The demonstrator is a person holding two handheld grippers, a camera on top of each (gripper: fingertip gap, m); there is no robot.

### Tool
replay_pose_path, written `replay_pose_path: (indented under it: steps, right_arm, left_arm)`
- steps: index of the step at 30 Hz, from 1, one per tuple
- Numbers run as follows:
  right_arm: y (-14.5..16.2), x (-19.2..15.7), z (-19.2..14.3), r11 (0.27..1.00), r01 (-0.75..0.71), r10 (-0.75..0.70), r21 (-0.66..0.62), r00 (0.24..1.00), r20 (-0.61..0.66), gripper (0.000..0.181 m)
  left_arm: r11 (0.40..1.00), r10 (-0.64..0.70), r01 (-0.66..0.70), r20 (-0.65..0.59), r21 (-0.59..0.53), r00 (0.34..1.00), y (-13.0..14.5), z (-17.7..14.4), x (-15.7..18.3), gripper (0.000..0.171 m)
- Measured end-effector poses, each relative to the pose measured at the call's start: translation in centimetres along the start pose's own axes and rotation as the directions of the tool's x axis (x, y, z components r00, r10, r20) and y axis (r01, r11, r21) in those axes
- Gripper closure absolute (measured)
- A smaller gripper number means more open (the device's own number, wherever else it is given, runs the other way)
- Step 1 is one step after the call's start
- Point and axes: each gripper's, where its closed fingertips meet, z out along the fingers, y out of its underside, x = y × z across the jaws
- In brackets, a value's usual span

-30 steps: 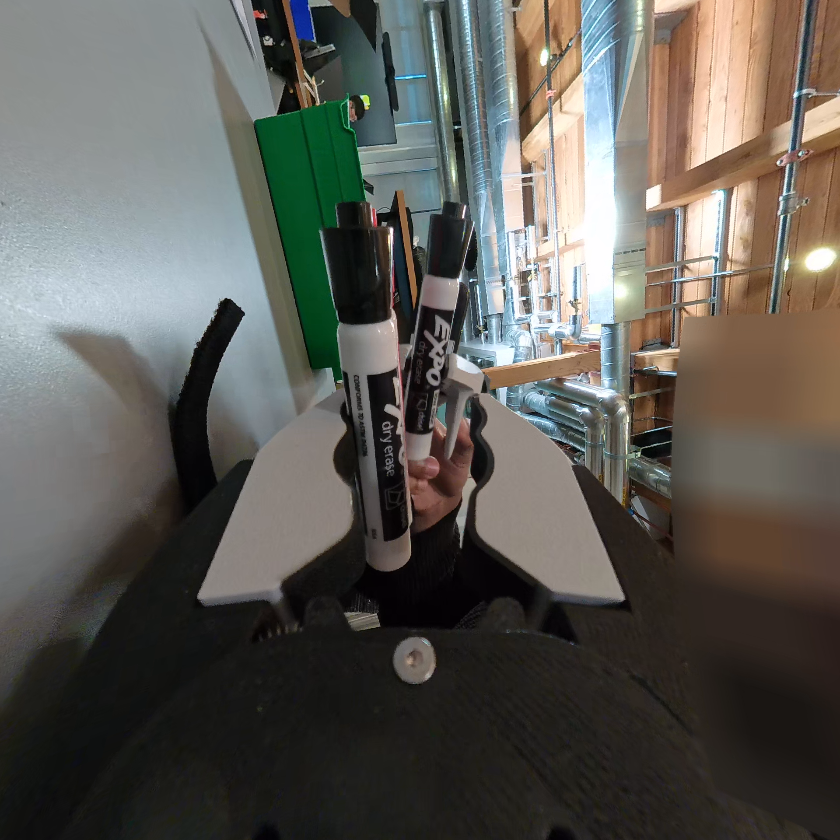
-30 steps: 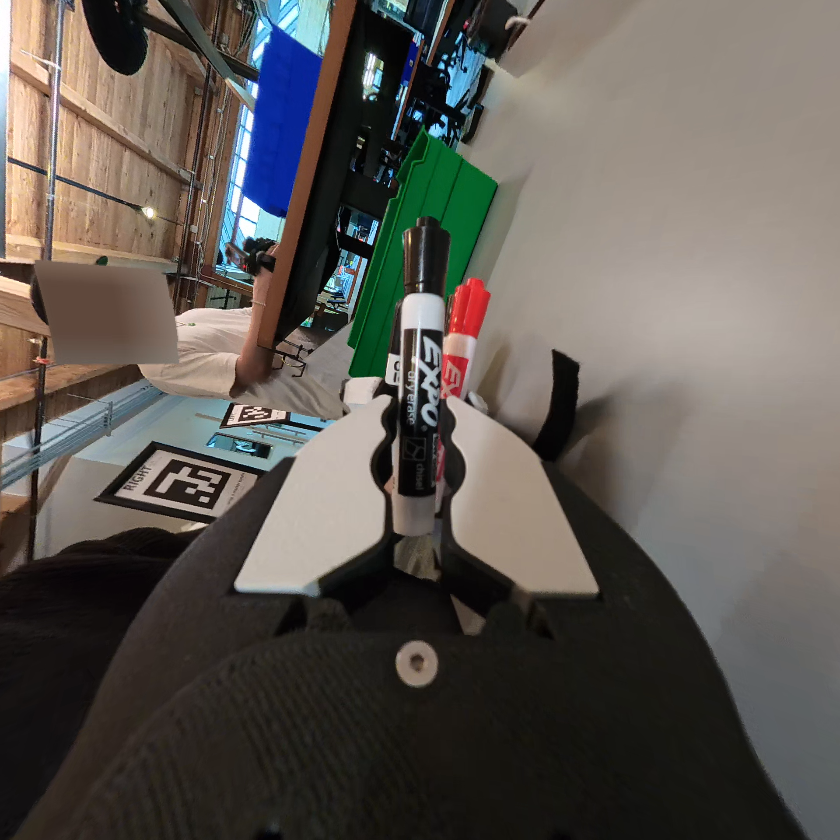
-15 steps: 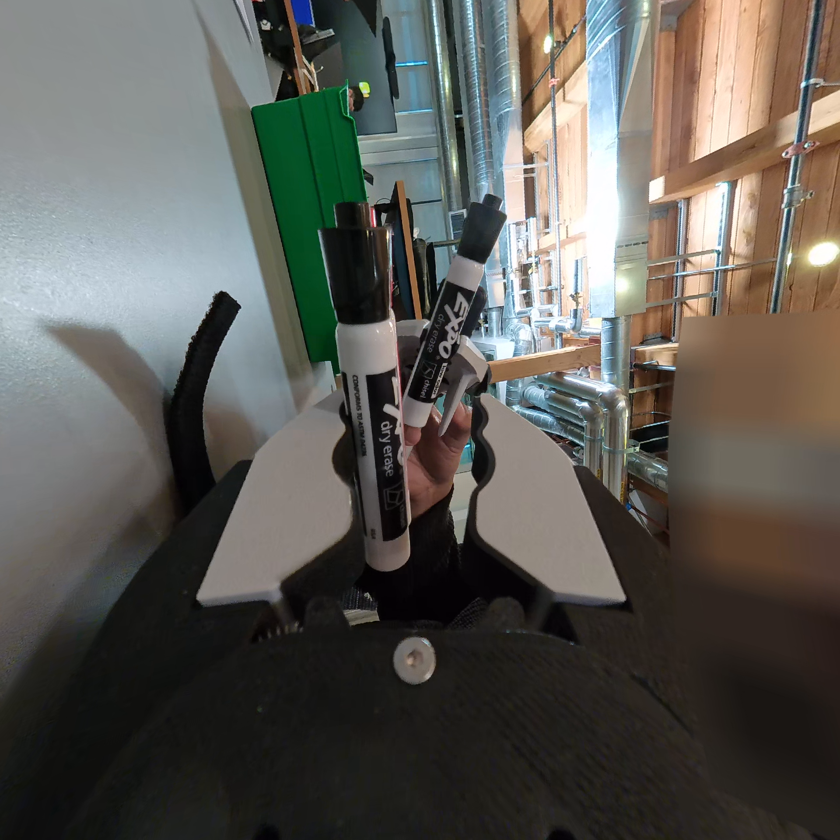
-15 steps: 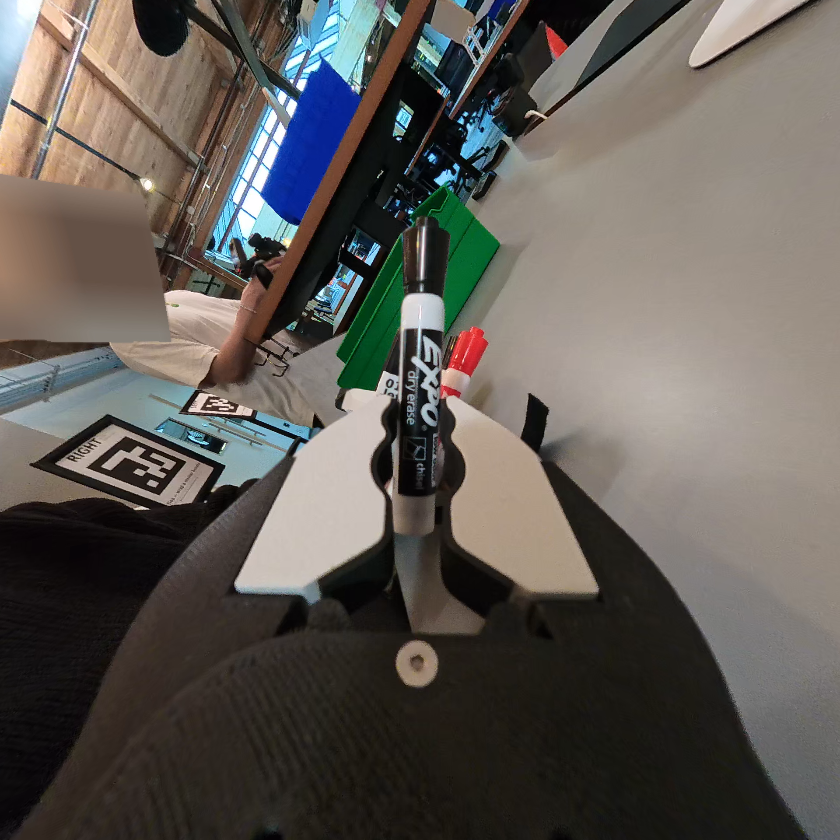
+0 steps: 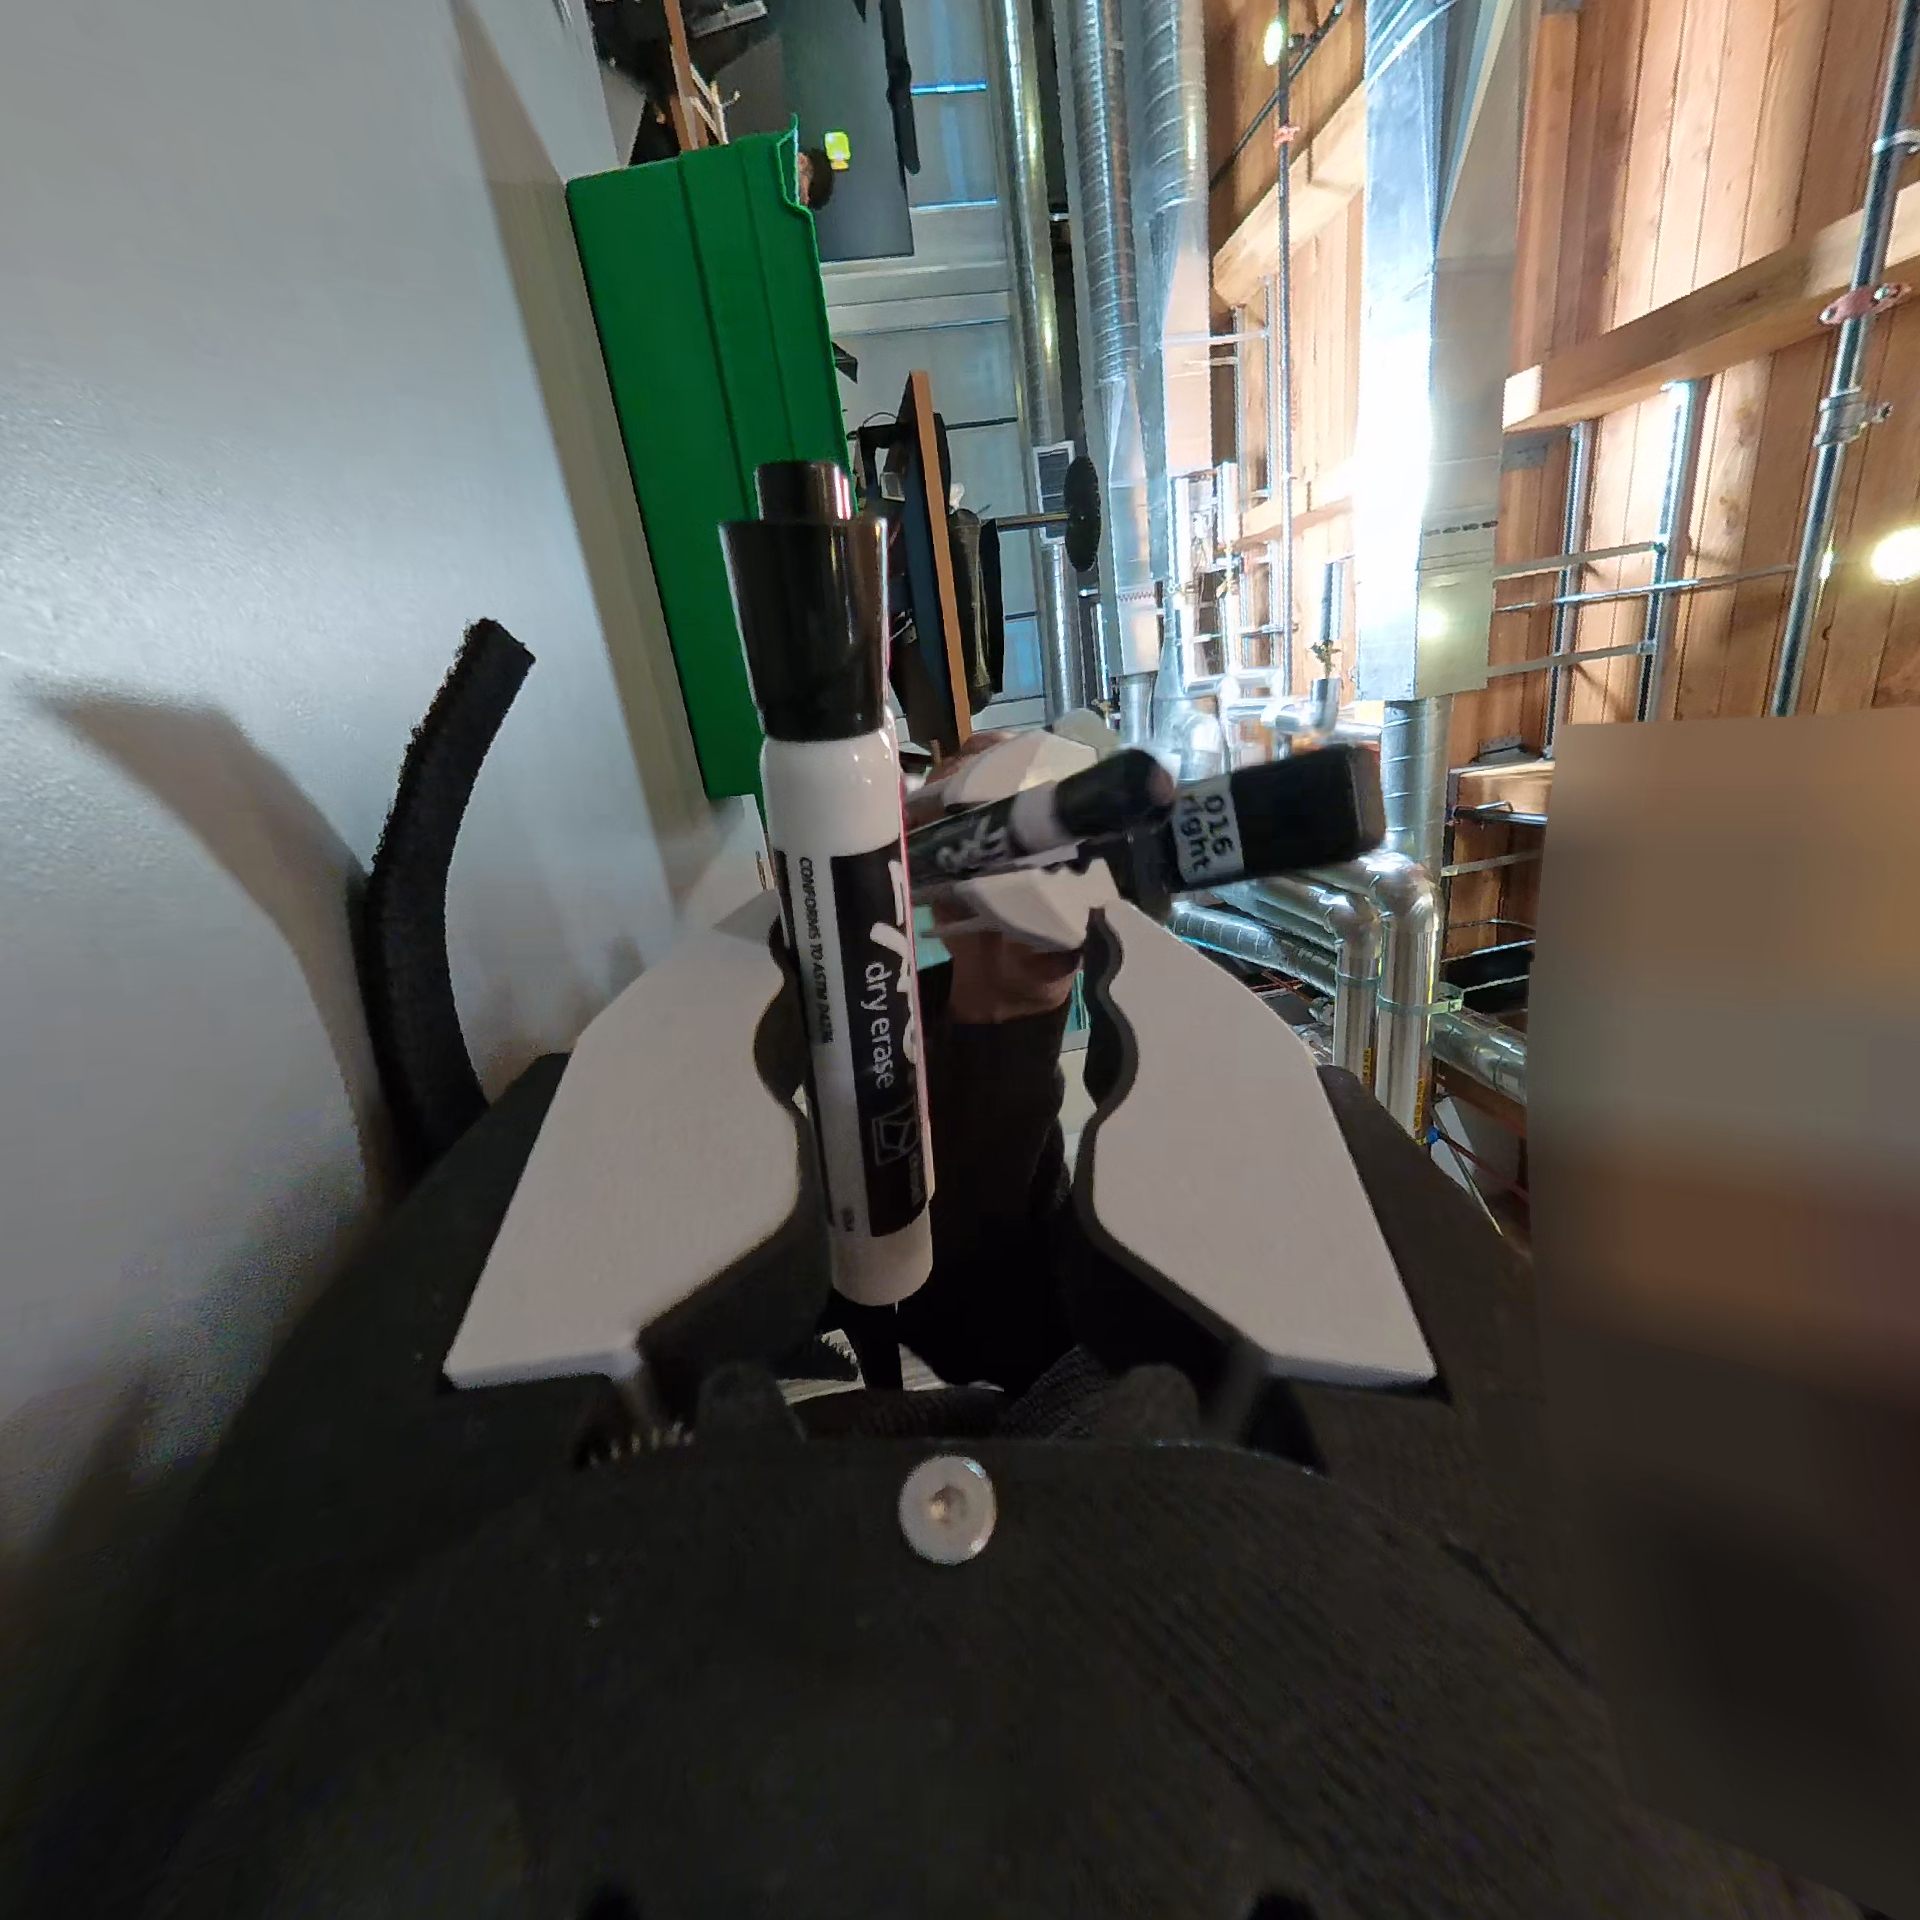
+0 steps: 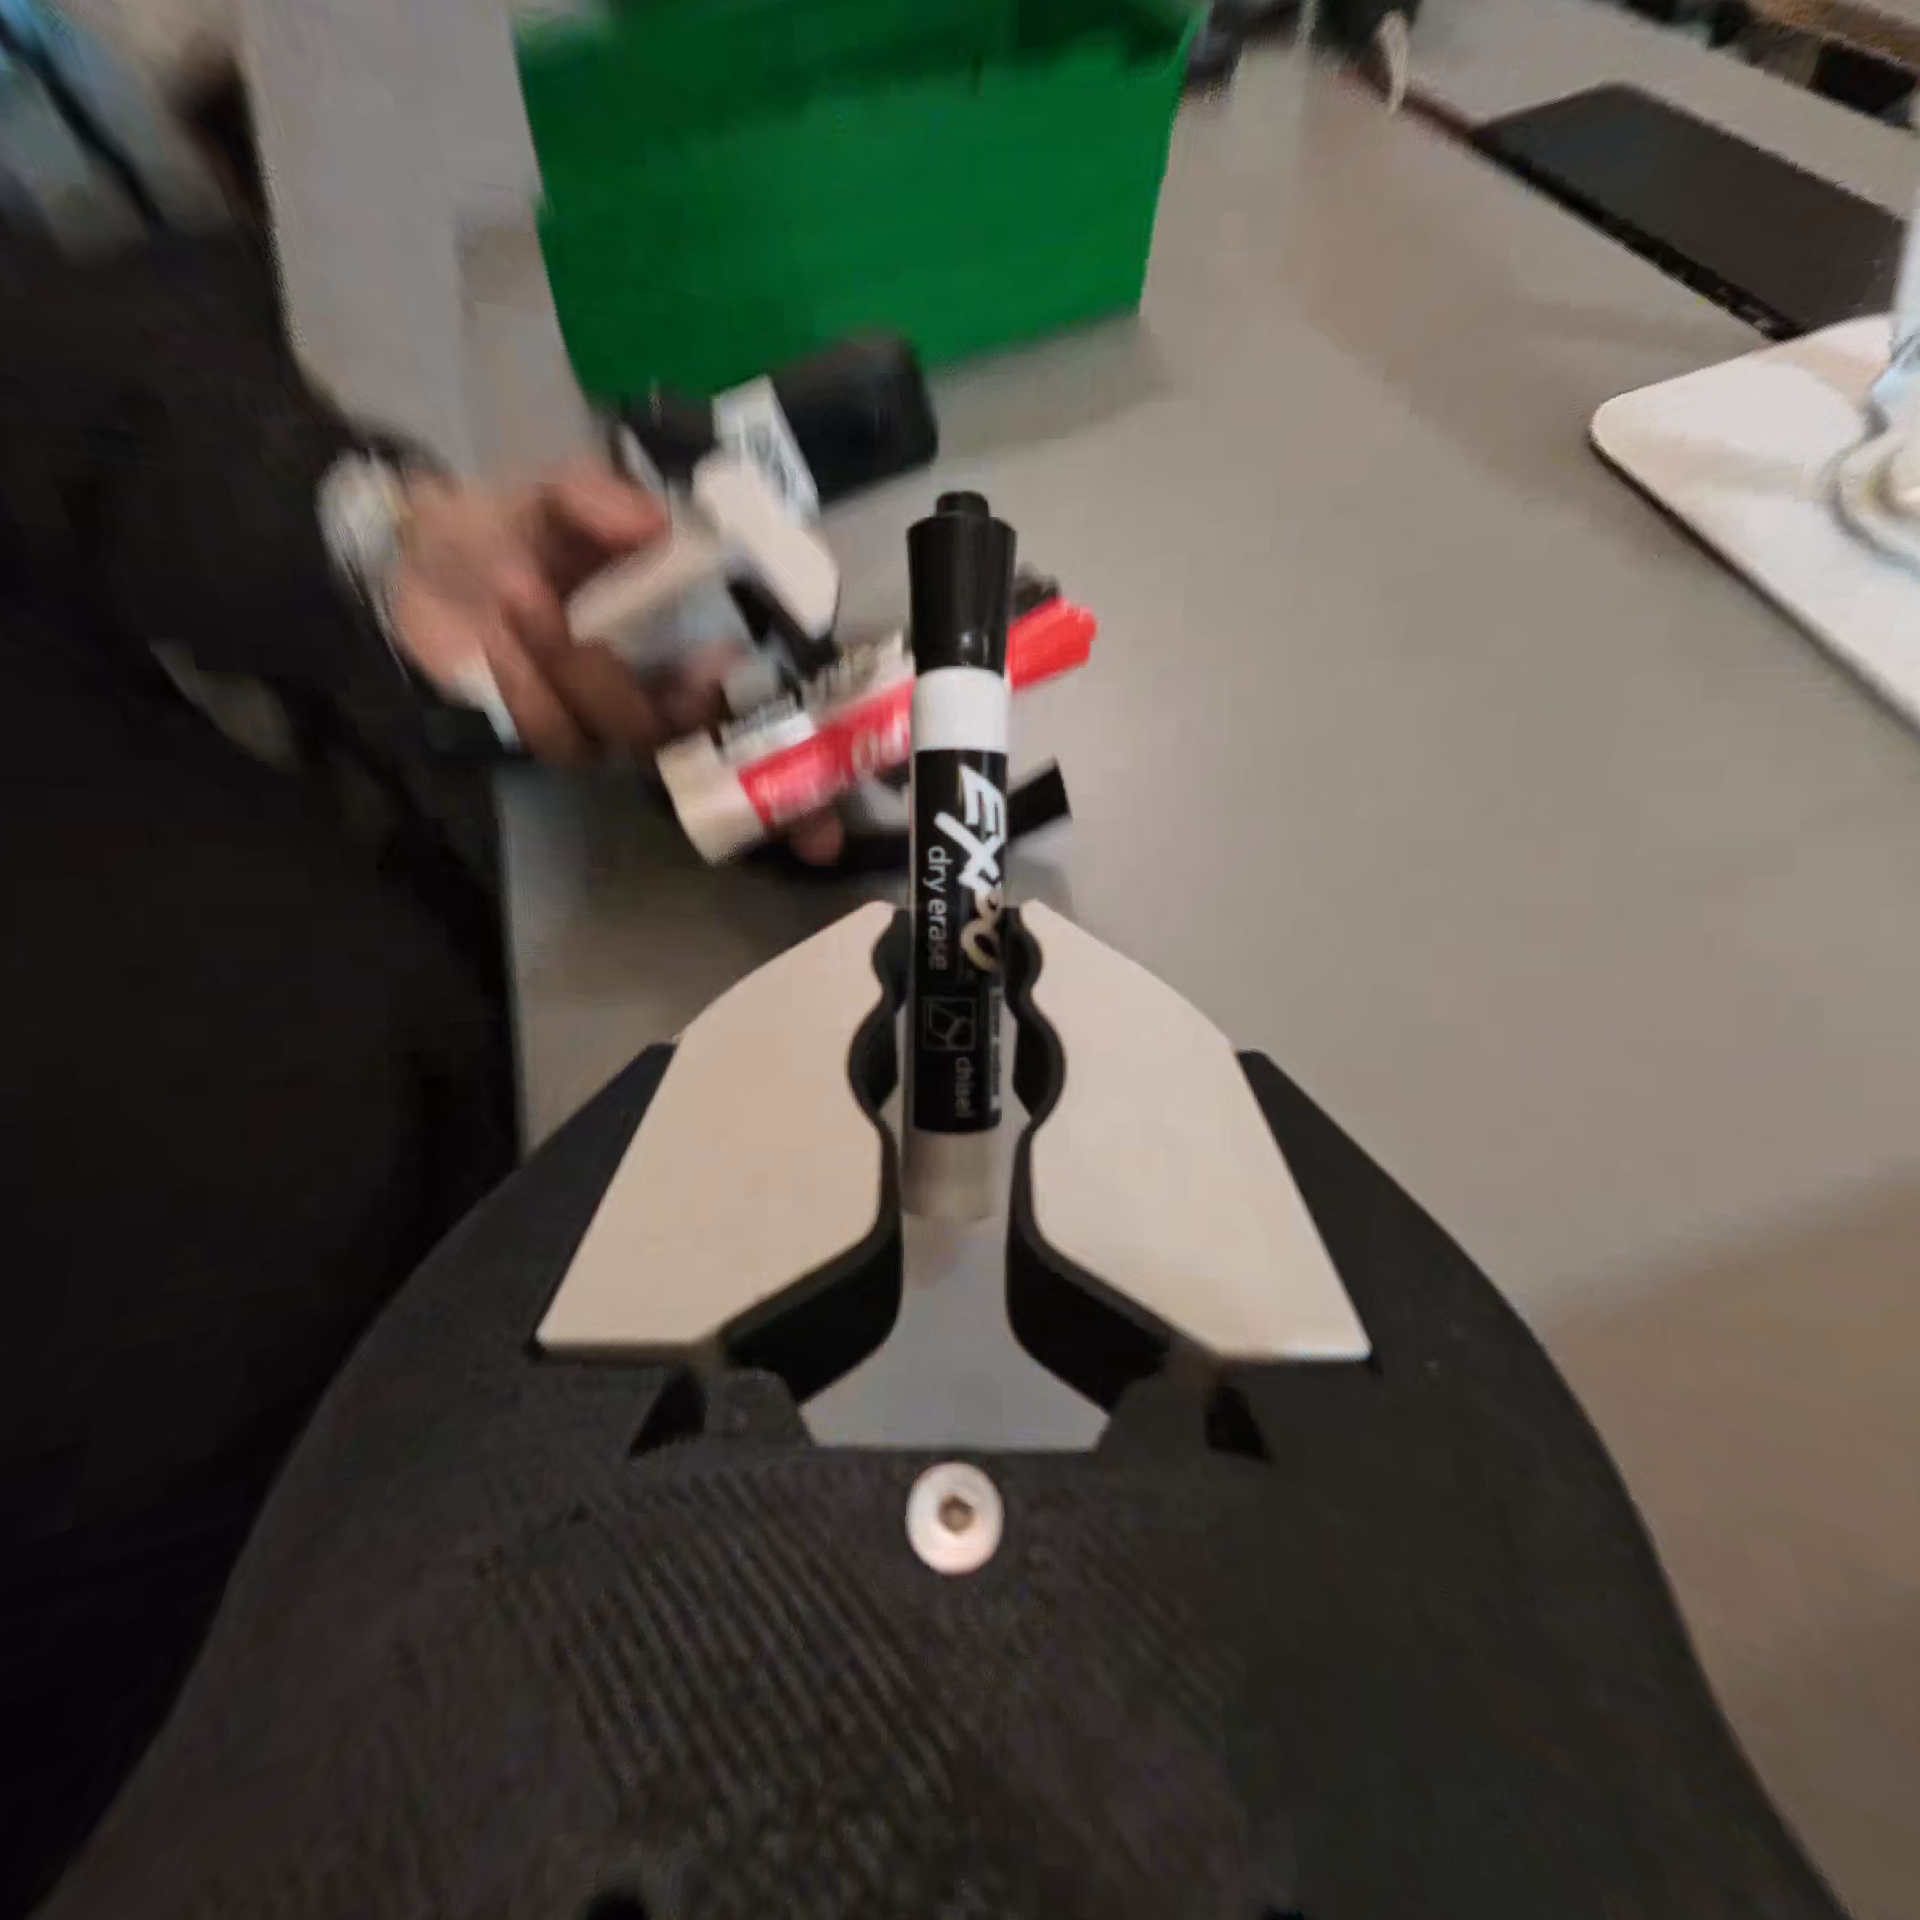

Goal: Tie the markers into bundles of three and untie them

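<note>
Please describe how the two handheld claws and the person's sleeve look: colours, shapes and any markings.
Both claws, left and right, have flat pale grey fingers with wavy black inner edges, on a black ribbed body with a silver screw. The right claw's black housing bears a small pale label. The sleeve is black.

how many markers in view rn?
3: black marker in the right fingers; second black marker and red marker together at the left gripper. Blur may hide more.

Motion blur obscures the hand point(image 6: 509, 644) and red marker point(image 6: 873, 727); left gripper's point(image 5: 940, 935) hold undeterminable.
</note>
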Motion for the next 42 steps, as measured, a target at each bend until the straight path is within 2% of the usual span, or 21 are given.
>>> replay_pose_path:
  steps: [2,5,6,8,9,10,12,16,24,28,31,35,42]
  right_arm:
    - [1.4,-0.2,-0.4,0.961,0.224,-0.227,-0.161,0.974,-0.004,0.163]
    - [0.9,-1.5,-0.8,0.857,0.481,-0.474,-0.188,0.877,0.084,0.163]
    - [0.8,-1.8,-0.9,0.795,0.578,-0.567,-0.181,0.816,0.115,0.163]
    - [0.8,-1.6,-1.0,0.576,0.798,-0.778,-0.18,0.602,0.181,0.164]
    - [0.8,-1.3,-1.0,0.475,0.86,-0.838,-0.185,0.507,0.201,0.164]
    - [0.7,-1.0,-0.9,0.441,0.876,-0.855,-0.197,0.476,0.207,0.164]
    - [0.4,-1.2,-0.6,0.428,0.889,-0.858,-0.164,0.457,0.235,0.163]
    - [0.3,-0.9,-0.2,0.264,0.955,-0.91,-0.131,0.292,0.293,0.163]
    - [-1.3,-3.2,1.5,0.123,0.992,-0.917,0.011,0.109,0.384,0.163]
    - [-1.8,-3.5,2.5,0.078,0.995,-0.913,0.062,0.047,0.404,0.163]
    - [-1.8,-3.2,3.1,0.047,0.996,-0.906,0.081,0.008,0.423,0.163]
    - [-1.6,-2.9,3.5,0.022,0.994,-0.888,0.108,-0.03,0.458,0.163]
    - [-1.8,-3.1,3.8,0.025,0.984,-0.868,0.175,-0.066,0.493,0.163]
  left_arm:
    - [1.0,-0.001,0.001,-0.002,-0.006,1.0,0.1,0.1,0.0,0.119]
    - [1.0,0.001,-0.001,-0.005,-0.021,1.0,0.3,0.3,0.1,0.119]
    - [1.0,0.0,0.0,-0.005,-0.027,1.0,0.4,0.4,0.1,0.118]
    - [0.999,-0.003,0.003,-0.006,-0.037,1.0,0.6,0.5,0.1,0.118]
    - [0.999,-0.004,0.004,-0.007,-0.042,1.0,0.7,0.5,0.1,0.117]
    - [0.999,-0.005,0.005,-0.009,-0.046,1.0,0.8,0.6,0.2,0.117]
    - [0.998,-0.008,0.007,-0.013,-0.056,1.0,1.0,0.6,0.2,0.116]
    - [0.996,-0.019,0.017,-0.025,-0.088,0.999,1.4,0.7,0.3,0.113]
    - [0.984,-0.039,0.031,-0.043,-0.175,0.998,2.9,1.1,0.7,0.109]
    - [0.981,-0.047,0.036,-0.052,-0.192,0.998,3.2,1.1,0.8,0.105]
    - [0.977,-0.058,0.043,-0.067,-0.208,0.996,3.4,1.1,1.0,0.109]
    - [0.974,-0.067,0.047,-0.083,-0.223,0.994,3.6,1.2,1.2,0.109]
    - [0.965,-0.08,0.053,-0.097,-0.256,0.992,4.0,1.3,1.4,0.11]
